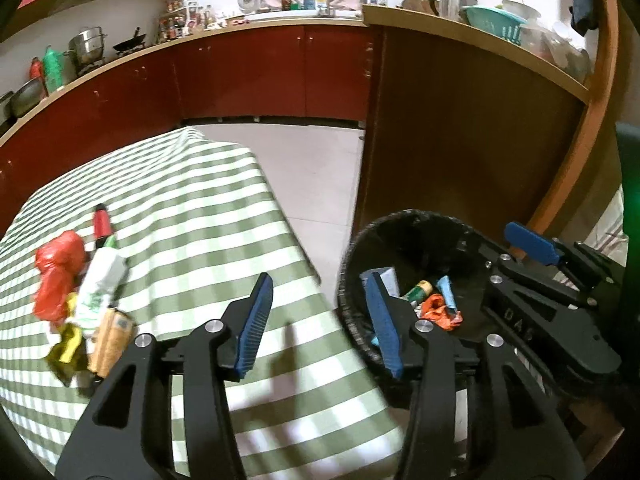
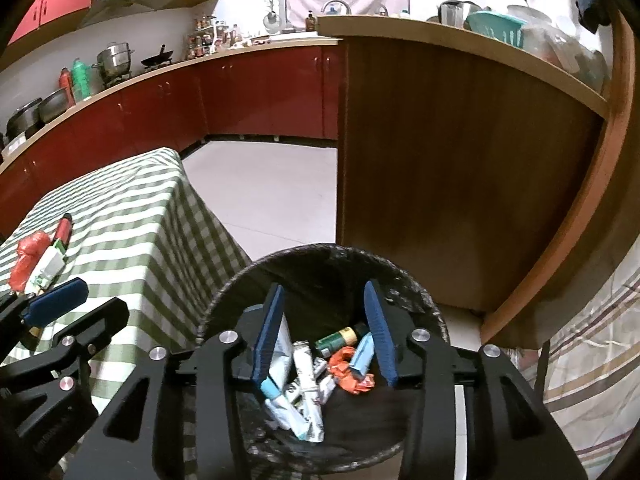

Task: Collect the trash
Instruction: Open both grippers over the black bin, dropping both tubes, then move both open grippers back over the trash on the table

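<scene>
A black trash bin (image 2: 224, 296) stands on the floor beside the table and holds several wrappers and tubes (image 2: 308, 372). It also shows in the left wrist view (image 1: 352, 248). My right gripper (image 2: 326, 332) is open and empty right above the bin. My left gripper (image 1: 320, 320) is open and empty over the table's right edge. On the green checked tablecloth (image 1: 192, 220) lies a trash pile: a red plastic bag (image 1: 56, 272), a white-green wrapper (image 1: 100, 280), a red tube (image 1: 102, 222), a brown packet (image 1: 112, 336) and a yellow wrapper (image 1: 66, 346).
A wooden counter panel (image 2: 440, 168) rises just behind the bin. Red kitchen cabinets (image 1: 240, 72) with pots and bottles on top run along the back. Tiled floor (image 2: 272, 192) lies between table and cabinets. A striped cloth (image 2: 592, 352) hangs at right.
</scene>
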Demonstrator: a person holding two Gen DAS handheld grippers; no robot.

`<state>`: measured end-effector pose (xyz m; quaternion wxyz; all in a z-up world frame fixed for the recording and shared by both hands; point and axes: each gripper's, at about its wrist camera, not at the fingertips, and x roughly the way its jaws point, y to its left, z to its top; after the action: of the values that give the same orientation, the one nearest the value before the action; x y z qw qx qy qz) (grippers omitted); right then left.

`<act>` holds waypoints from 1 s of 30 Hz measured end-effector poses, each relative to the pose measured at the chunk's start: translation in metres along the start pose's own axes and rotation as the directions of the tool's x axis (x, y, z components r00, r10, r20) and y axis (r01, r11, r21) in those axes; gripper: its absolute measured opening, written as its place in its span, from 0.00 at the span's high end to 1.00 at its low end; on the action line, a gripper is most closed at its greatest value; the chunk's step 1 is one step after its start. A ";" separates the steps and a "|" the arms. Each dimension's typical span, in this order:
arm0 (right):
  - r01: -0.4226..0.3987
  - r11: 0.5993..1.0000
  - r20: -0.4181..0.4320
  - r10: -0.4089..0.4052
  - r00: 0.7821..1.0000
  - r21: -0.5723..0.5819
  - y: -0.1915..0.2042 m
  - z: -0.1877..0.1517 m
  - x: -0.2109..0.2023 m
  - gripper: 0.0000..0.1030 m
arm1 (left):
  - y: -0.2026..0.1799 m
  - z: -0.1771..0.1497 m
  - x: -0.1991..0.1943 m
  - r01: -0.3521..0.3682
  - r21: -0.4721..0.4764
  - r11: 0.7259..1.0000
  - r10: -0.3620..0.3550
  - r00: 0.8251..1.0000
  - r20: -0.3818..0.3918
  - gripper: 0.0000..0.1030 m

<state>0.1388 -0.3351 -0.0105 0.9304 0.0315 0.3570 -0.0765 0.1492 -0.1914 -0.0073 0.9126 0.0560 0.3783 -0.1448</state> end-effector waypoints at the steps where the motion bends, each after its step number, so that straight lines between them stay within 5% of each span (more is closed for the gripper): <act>1: -0.003 1.000 0.002 0.003 1.000 -0.003 0.003 0.001 -0.001 0.57 | 0.004 -0.001 -0.003 -0.005 -0.005 1.000 0.005 1.000 0.004 0.51; 30: -0.221 0.958 -0.047 0.216 0.975 -0.185 0.166 -0.007 -0.020 0.56 | 0.176 -0.058 -0.065 -0.232 -0.222 0.947 0.229 0.973 -0.041 0.42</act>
<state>0.1469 -0.1678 -0.0020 0.9272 -0.0167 0.3692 0.0614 0.1205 0.0028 -0.0042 0.9208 -0.0031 0.3900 0.0073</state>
